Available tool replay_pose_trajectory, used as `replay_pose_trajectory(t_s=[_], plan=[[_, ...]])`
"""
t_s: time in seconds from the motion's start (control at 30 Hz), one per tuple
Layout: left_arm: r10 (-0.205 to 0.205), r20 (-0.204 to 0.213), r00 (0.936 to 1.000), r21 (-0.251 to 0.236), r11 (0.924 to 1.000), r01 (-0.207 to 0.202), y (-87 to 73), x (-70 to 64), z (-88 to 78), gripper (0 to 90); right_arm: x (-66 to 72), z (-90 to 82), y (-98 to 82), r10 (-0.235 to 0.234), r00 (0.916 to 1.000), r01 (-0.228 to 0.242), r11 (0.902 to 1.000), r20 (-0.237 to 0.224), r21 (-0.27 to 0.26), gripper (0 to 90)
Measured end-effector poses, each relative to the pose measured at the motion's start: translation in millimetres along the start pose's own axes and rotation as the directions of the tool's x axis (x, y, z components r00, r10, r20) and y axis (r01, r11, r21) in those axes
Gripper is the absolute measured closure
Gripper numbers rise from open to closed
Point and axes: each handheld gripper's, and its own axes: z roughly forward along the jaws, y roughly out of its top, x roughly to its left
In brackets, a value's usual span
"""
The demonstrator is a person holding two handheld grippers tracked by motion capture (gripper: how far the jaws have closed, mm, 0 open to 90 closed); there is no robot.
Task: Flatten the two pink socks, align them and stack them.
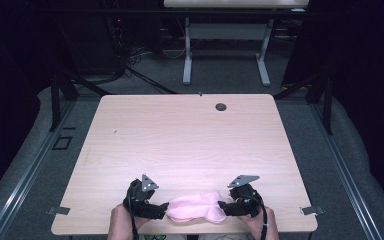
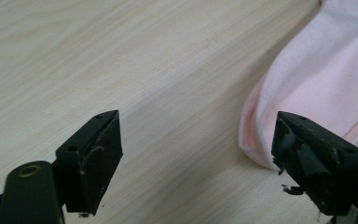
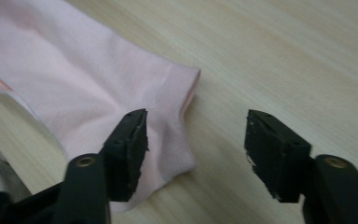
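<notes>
A folded pink cloth lies on the light wooden table near its front edge, between the two hand-held grippers. My left gripper sits at the cloth's left end; in the left gripper view its jaws stand wide apart over bare wood, with the pink cloth just past the right jaw. My right gripper is at the cloth's right end. In the right gripper view its jaws are apart, the left one over the pink cloth, nothing pinched.
A round cable hole sits near the table's far edge. Beyond the table stand a white table frame and dark cables on the grey floor. Small metal clips stick out at the front corners.
</notes>
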Motion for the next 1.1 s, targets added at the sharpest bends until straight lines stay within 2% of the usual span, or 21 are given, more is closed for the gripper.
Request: replay_pose_trajectory(t_s=[0.17,0.23,0.3,0.33,0.37,0.4,0.43,0.47,0.57,0.7,0.77,0.83,0.87,0.93,0.97,1.0,1.03,1.07,1.1], plan=[[-0.039,-0.082,0.9959,-0.039,0.9986,0.035,-8.2,18.7,-10.3,7.8,-14.3,-16.3,-0.5,0.038,0.9988,-0.036,0.9978,0.032,-0.055,13.6],[-0.053,-0.111,0.9924,-0.039,0.998,0.049,-14.7,27.6,-11.6,4.9,-22.1,-21.4,-3.0,0.053,0.9978,-0.049,0.9957,0.041,-0.078,12.1],[-0.061,-0.119,0.991,-0.029,0.9979,0.057,-18.3,32.3,-11.2,1.8,-26.4,-23.5,-4.3,0.057,0.9976,-0.054,0.9959,0.04,-0.072,9.5],[-0.075,-0.139,0.9874,-0.013,0.9972,0.074,-25.9,42.3,-9.4,0.6,-35.8,-25.0,-8.5,0.071,0.9953,-0.067,0.9957,0.066,-0.064,3.8],[-0.075,-0.139,0.9874,-0.013,0.9972,0.074,-25.9,42.3,-9.4,0.4,-35.8,-25.0,-8.5,0.071,0.9953,-0.067,0.9957,0.066,-0.064,3.8],[-0.111,-0.151,0.9823,-0.025,0.9938,0.108,-34.7,52.4,-6.5,0.3,-44.5,-23.9,-12.7,0.087,0.992,-0.083,0.9954,0.091,-0.048,0.0],[-0.111,-0.151,0.9823,-0.025,0.9938,0.108,-34.7,52.4,-6.5,0.3,-49.8,-23.3,-15.7,0.098,0.9901,-0.093,0.9946,0.1,-0.045,0.0],[-0.144,-0.166,0.9755,-0.032,0.9895,0.141,-42.9,62.8,-2.4,0.3,-54.7,-21.8,-18.9,0.112,0.9867,-0.107,0.9931,0.118,-0.049,0.0],[-0.193,-0.196,0.9614,-0.026,0.9811,0.192,-53.5,78.2,5.8,0.2,-70.7,-17.0,-28.5,0.146,0.9778,-0.142,0.9892,0.151,-0.037,0.0],[-0.219,-0.246,0.9442,-0.037,0.9756,0.216,-64.1,92.2,13.2,0.2,-87.1,-12.5,-40.2,0.181,0.9667,-0.177,0.9835,0.181,-0.039,0.0],[-0.242,-0.225,0.9439,-0.067,0.9703,0.232,-68.6,97.7,15.9,0.2,-92.4,-11.2,-44.6,0.194,0.9609,-0.189,0.981,0.197,-0.044,0.0],[-0.248,-0.221,0.9431,-0.08,0.9684,0.236,-69.7,99.4,16.6,0.1,-94.9,-10.3,-46.4,0.191,0.9614,-0.187,0.9815,0.198,-0.039,0.0],[-0.247,-0.226,0.9423,-0.092,0.9684,0.232,-70.1,99.8,17.2,0.1,-97.1,-9.4,-48.9,0.174,0.9592,-0.169,0.9846,0.222,-0.044,0.0],[-0.25,-0.212,0.9448,-0.112,0.9665,0.231,-71.1,102.0,19.1,0.1,-98.0,-9.3,-49.8,0.174,0.9594,-0.166,0.9847,0.222,-0.055,0.0],[-0.257,-0.198,0.946,-0.125,0.9639,0.236,-72.0,103.7,20.5,0.0,-100.2,-8.9,-51.5,0.172,0.9608,-0.16,0.9845,0.217,-0.073,0.0],[-0.269,-0.191,0.944,-0.156,0.9577,0.242,-73.9,105.8,22.6,0.0,-101.1,-8.4,-52.7,0.169,0.962,-0.153,0.9843,0.215,-0.089,0.0],[-0.269,-0.191,0.944,-0.156,0.9577,0.242,-73.9,105.8,22.6,0.0,-101.1,-8.4,-52.7,0.169,0.962,-0.153,0.9843,0.215,-0.089,0.0],[-0.251,-0.191,0.949,-0.152,0.9626,0.224,-73.2,106.4,22.7,0.2,-102.6,-7.8,-55.1,0.164,0.9635,-0.142,0.9832,0.212,-0.114,0.0],[-0.251,-0.191,0.949,-0.152,0.9626,0.224,-73.2,106.4,22.7,0.3,-102.6,-7.8,-55.1,0.164,0.9635,-0.142,0.9832,0.212,-0.114,0.0]])
